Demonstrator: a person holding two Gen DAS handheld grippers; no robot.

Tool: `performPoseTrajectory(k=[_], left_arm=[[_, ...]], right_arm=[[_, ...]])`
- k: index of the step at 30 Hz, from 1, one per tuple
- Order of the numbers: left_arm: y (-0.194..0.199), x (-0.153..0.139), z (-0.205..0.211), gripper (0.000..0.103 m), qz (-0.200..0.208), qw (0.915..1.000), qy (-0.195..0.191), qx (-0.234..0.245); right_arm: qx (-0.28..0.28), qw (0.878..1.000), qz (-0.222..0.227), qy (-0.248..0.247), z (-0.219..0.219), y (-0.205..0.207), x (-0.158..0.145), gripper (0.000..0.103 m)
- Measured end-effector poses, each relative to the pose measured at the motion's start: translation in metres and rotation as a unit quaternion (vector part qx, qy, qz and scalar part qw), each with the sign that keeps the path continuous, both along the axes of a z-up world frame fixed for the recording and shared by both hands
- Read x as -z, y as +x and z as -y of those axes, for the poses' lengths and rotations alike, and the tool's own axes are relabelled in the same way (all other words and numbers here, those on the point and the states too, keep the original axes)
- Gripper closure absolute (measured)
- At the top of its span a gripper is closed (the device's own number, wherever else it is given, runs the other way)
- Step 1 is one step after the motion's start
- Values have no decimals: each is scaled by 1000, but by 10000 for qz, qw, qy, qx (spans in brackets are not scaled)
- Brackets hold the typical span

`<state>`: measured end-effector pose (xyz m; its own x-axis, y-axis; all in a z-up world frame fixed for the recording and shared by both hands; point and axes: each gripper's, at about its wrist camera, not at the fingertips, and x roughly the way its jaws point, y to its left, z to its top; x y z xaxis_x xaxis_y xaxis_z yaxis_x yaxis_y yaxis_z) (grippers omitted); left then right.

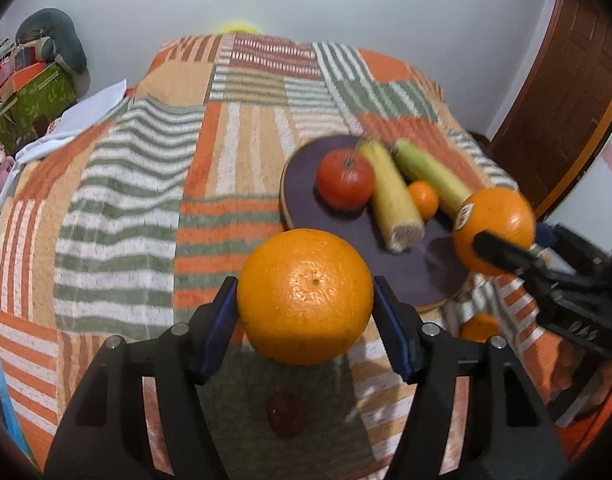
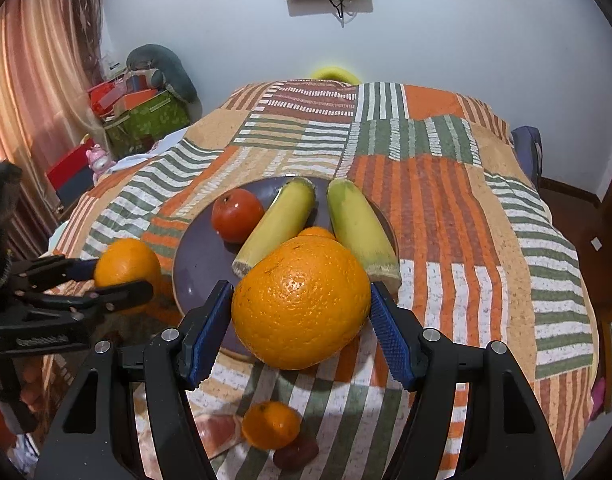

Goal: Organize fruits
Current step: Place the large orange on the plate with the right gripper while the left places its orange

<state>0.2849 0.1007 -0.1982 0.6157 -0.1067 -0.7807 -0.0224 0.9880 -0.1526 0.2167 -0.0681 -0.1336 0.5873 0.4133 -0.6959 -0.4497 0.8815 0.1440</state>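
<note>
The left gripper (image 1: 304,312) was closed on a large orange (image 1: 304,296), its blue pads pressed to both sides, held above the striped blanket (image 1: 118,208) just left of the dark plate (image 1: 302,200). Only the left view showed a dark red fruit (image 1: 285,416) on the blanket below it. On the plate lay a tomato (image 1: 344,179), two corn cobs (image 1: 391,196) — long axes running toward the cameras, cut ends nearest — and a small orange (image 1: 423,199) between them. The right gripper (image 2: 301,312) clamped a second orange (image 2: 302,302) over the plate's near rim; only its view showed a tangerine (image 2: 270,424) on the blanket beneath.
</note>
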Motion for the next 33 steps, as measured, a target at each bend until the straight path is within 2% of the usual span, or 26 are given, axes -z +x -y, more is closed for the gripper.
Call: performPoseTrajectory(k=[4,9,20,25,28,33], left_arm=[[8,-19,5,38,251,9997,-29,64],[20,-25,13,38,375,9992,-32,157],[43,-3,23,38,119,9995,6,309],[51,4,26,38,52,9995,78,316],[55,9,25,38,-12,9996,34,292],[57,14,22,38,-67,9996,-80,268]], right_arm=[[-8,10000,59,67,-2,4,-5,38],[-10,9998,91,168,-4,8,-6,38],[-8,9999,-1,125,-5,19,8,38],[-64,9999,102,-24,-11,17,10,38],[-132,9999,41,45,-11,18,13,38],[-174,9997,119,-106,-14,17,14,37]])
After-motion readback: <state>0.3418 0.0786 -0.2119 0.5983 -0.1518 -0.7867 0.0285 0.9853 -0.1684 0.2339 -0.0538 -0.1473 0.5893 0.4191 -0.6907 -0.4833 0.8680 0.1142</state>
